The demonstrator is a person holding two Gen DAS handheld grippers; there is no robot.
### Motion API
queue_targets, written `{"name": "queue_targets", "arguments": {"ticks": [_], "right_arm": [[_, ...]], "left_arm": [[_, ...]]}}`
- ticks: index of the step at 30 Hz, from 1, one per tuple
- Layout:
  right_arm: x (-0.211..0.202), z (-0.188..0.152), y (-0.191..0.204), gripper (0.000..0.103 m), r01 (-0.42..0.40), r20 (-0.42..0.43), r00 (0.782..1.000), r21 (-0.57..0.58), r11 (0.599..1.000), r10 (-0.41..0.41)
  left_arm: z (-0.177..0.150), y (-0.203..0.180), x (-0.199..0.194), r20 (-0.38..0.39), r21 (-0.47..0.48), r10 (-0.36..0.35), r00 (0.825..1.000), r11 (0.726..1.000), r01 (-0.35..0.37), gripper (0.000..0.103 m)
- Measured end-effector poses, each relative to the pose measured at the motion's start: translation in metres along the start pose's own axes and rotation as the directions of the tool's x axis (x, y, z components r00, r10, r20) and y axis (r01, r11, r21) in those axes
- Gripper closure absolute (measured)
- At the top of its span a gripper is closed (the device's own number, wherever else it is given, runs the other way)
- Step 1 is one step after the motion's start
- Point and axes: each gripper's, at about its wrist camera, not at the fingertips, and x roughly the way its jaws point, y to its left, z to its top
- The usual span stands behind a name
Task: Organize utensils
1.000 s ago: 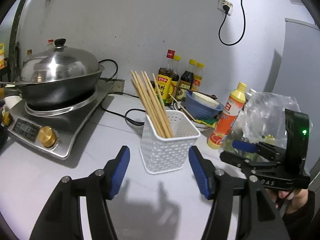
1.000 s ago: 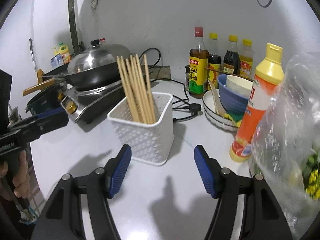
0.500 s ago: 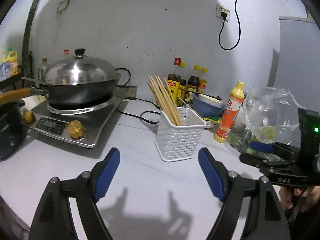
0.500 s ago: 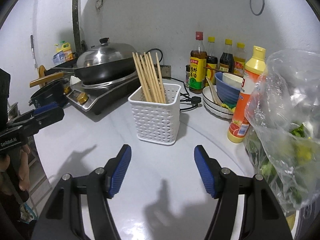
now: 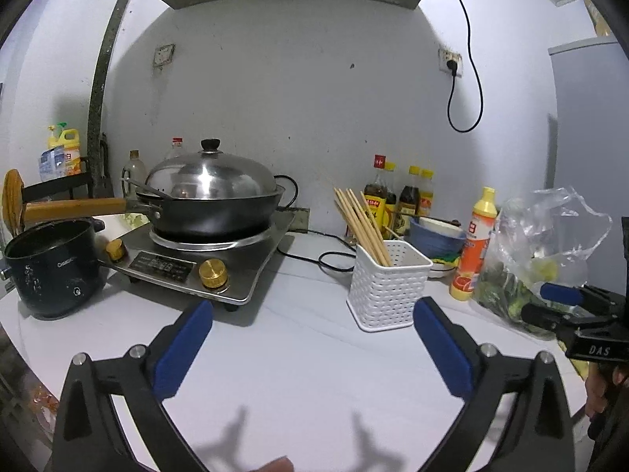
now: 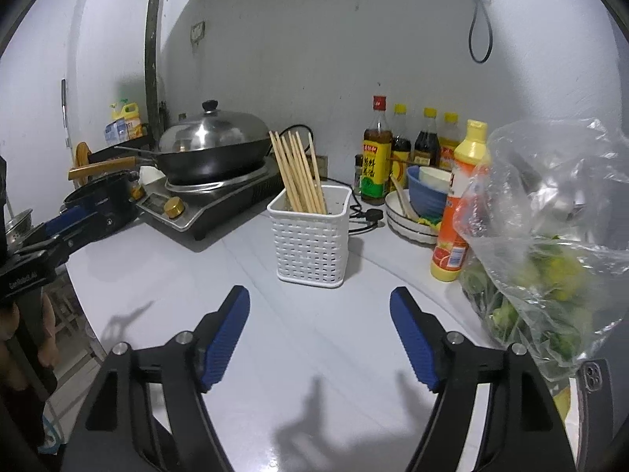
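Left wrist view: the left gripper (image 5: 312,338) is opening, nothing between its fingers. The white basket (image 5: 387,285) holding the chopsticks (image 5: 363,226) now stands ahead of the right finger, farther off than before.

Right wrist view: the right gripper (image 6: 319,336) is opening, empty. The basket (image 6: 310,236) sits ahead between both fingers, also farther away.

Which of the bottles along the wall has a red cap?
The tall amber-brown bottle with the yellow label, leftmost in the row of four; the three darker bottles beside it all have yellow caps.
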Motion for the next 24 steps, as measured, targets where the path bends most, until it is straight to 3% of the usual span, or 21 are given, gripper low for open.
{"name": "queue_targets", "arguments": {"ticks": [12,24], "right_arm": [[-0.032,0.010,0.009,0.024,0.032,0.089,0.996,-0.052,0.998,-0.027],[-0.049,0.028,0.013,0.021,0.041,0.177,0.984,-0.034,0.999,-0.034]], "left_arm": [[0.011,0.012,-0.033,0.106,-0.006,0.064,0.992,0.998,-0.064,0.000],[0.024,0.021,-0.048,0.160,-0.007,0.047,0.986,0.999,-0.046,0.000]]}}
